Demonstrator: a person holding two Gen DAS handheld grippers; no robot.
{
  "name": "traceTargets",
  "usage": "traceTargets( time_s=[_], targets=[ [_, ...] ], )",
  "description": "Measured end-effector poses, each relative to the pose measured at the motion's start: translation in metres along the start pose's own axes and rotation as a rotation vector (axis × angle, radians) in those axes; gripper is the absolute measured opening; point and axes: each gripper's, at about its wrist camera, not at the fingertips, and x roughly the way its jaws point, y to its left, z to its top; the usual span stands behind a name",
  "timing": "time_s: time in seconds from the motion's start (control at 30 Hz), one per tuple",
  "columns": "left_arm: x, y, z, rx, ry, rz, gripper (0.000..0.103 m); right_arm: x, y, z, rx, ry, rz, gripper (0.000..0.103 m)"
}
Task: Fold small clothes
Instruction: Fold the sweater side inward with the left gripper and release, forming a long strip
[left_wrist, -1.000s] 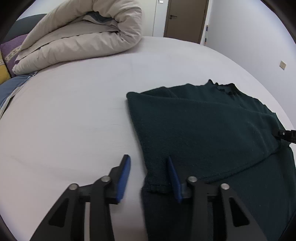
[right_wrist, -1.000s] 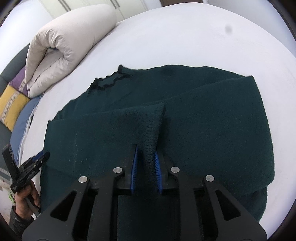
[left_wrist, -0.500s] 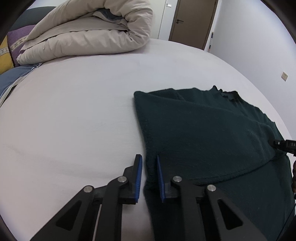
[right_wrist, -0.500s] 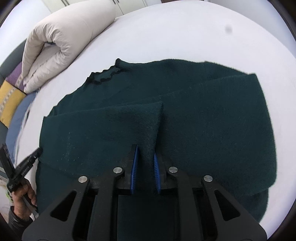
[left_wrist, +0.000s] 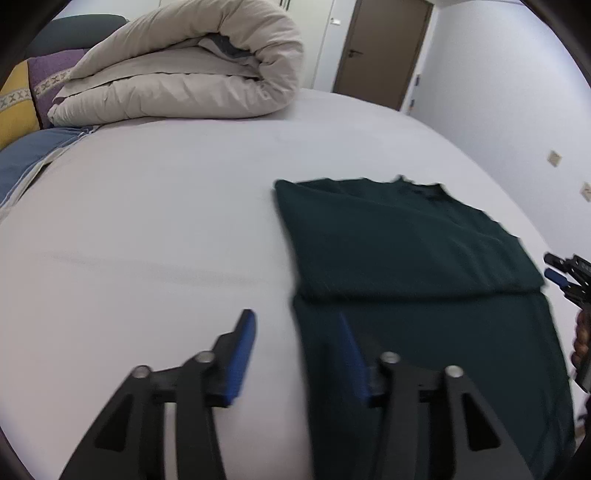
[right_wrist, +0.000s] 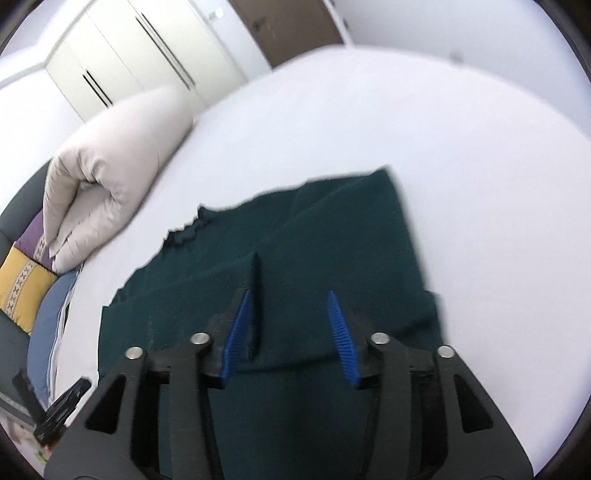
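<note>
The dark green sweater (left_wrist: 413, 258) lies partly folded on the bed (left_wrist: 147, 221). Both the left gripper (left_wrist: 297, 349) and the right gripper (right_wrist: 291, 328) stand wide, holding nothing. For the next fold, I'd pinch both hem corners evenly and lift together.

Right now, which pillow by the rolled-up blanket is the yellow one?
The yellow pillow lies outermost at the bed's edge. The purple pillow sits between it and the rolled beige duvet, and the blue pillow lies flat in front.
</note>
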Motion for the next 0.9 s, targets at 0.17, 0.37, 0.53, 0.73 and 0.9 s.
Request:
traceTargets(
  time_s=[0.17, 0.37, 0.53, 0.73, 0.9],
  targets=[
    [-0.047, -0.013, -0.048, -0.002, 0.057, -0.130, 0.069, -0.090, 0.004, -0.034, -0.104, -0.227, -0.018, 0.097],
    [-0.079, -0.008, -0.108, -0.142, 0.177, -0.294, 0.069, -0.188, 0.008, -0.079, -0.274, -0.441, -0.108, 0.103],
    [-0.095, -0.004, -0.139, -0.205, 0.221, -0.353, 0.068, -0.206, -0.017, -0.101, -0.223, -0.173, 0.065, 0.102],
    [-0.104, -0.001, -0.167, -0.254, 0.267, -0.401, 0.066, -0.196, -0.061, -0.143, -0.095, 0.058, 0.137, 0.088],
    [-0.110, 0.012, -0.174, -0.320, 0.287, -0.406, 0.058, -0.181, -0.102, -0.172, 0.069, 0.178, 0.174, 0.074]
  ],
)
